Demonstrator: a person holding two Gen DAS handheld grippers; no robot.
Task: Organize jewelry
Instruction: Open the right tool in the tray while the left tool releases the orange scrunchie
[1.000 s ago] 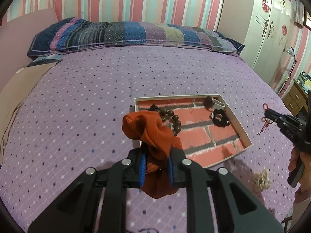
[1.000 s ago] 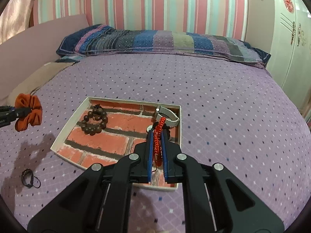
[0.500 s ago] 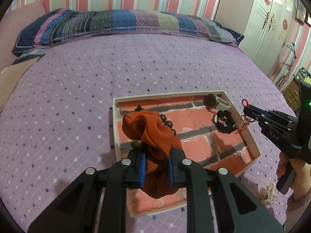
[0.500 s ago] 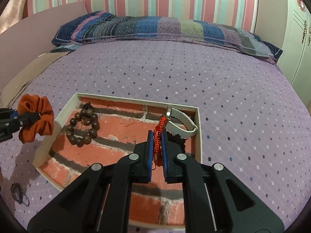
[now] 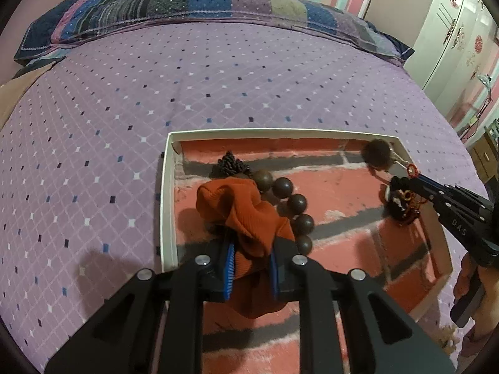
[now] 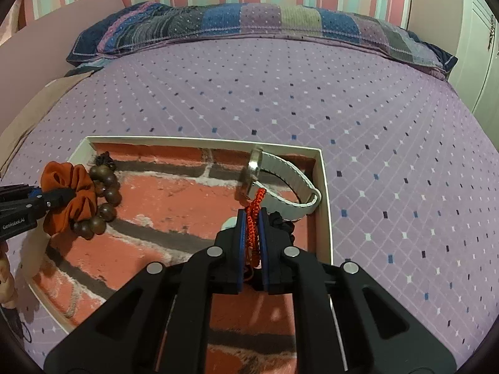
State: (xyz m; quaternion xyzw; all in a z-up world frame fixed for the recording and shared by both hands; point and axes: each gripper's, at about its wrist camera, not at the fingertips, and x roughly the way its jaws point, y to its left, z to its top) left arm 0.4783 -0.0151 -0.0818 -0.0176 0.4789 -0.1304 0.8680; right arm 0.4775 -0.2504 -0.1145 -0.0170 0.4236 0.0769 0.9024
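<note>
Scrunchie (image 5: pixel 243 215): rust-orange ribbed, left jaws clamp it | red braided cord (image 6: pixel 254 215): right jaws pinch it

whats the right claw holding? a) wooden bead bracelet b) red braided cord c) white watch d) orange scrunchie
b: the right claw is shut on the red cord, while the scrunchie is in the left claw, and the beads and watch lie in the tray.
</note>
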